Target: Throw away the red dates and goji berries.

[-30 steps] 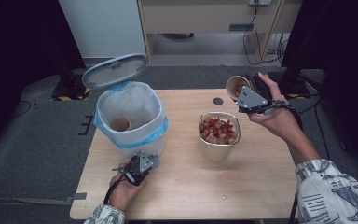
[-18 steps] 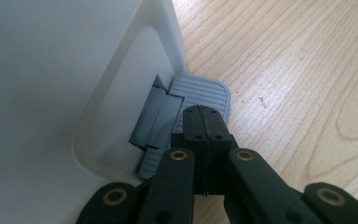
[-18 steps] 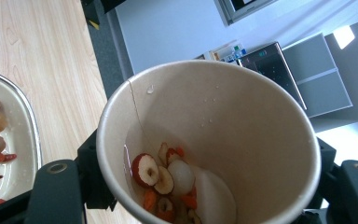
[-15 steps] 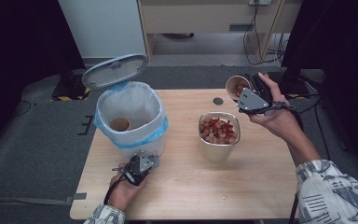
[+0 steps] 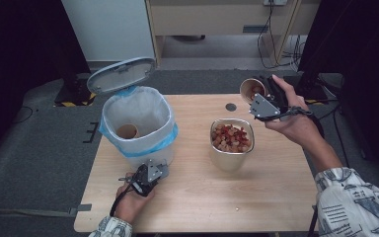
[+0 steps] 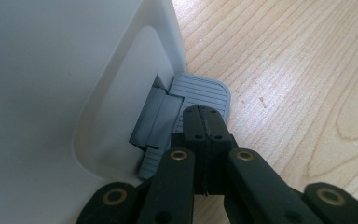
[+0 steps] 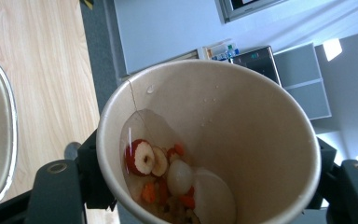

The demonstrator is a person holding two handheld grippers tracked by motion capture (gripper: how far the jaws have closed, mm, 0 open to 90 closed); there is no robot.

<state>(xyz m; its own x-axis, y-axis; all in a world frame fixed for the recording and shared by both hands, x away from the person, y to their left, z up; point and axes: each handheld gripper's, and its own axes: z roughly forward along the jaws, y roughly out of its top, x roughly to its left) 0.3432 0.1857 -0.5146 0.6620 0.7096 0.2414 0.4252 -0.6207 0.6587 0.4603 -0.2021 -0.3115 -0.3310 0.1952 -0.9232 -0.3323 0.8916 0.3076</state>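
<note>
At the far right edge of the tabletop (image 5: 256,197), the right gripper (image 5: 262,102) is gripping a tilted paper cup (image 7: 205,140), its jaws clamped on the walls; fruit slices and liquid are pooling inside. The left gripper (image 6: 204,122), jaws fully closed and holding nothing, is pressing the grey pedal (image 6: 204,91) of the white bin (image 5: 138,123), whose lid (image 5: 121,74) is standing open beside a steel container (image 5: 231,140).

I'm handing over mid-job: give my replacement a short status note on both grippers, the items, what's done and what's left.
Left gripper: shut, tips on the bin's pedal; lid is up.
Right gripper: shut on a paper cup, tilted, with fruit pieces and liquid inside, held beyond the metal bowl.
Done: bowl holds fruit pieces; one cup lies in the bin.
Left, probably: empty the held cup, then bin it.
</note>
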